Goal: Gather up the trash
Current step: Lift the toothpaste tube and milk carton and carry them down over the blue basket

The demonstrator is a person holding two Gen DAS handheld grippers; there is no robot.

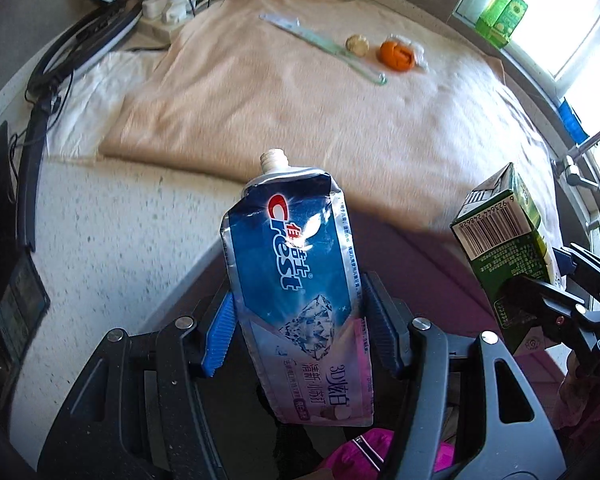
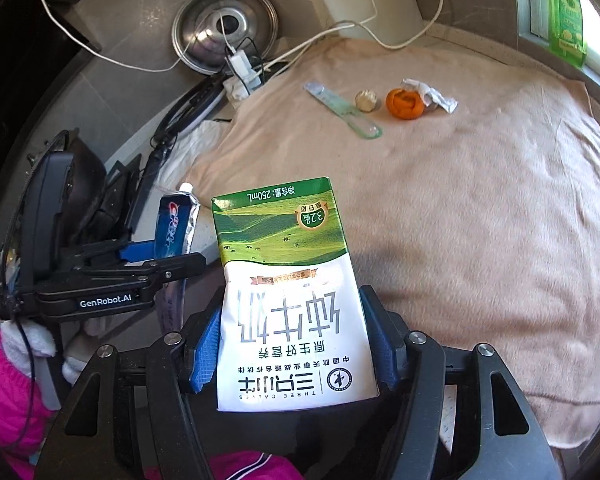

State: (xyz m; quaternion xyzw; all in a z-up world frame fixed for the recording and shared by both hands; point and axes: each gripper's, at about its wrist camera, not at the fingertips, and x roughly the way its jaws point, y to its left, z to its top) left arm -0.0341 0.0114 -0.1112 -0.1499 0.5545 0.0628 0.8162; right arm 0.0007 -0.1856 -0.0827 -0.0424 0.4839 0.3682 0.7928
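My left tongs (image 1: 300,320) pinch the squashed blue foil toothpaste tube (image 1: 296,264) mid-body, light and crumply I judge, while my right tongs (image 2: 296,344) clamp the stiffer green-and-white milk carton (image 2: 292,296) by its sides.

Both cameras ride low behind their own fingers, looking forward and down across the beige towel (image 1: 260,92). The left one sits close behind a toothpaste tube (image 1: 296,280), the right behind a milk carton (image 2: 292,300). Each catches the other's load, plus the far orange peel (image 2: 404,103).
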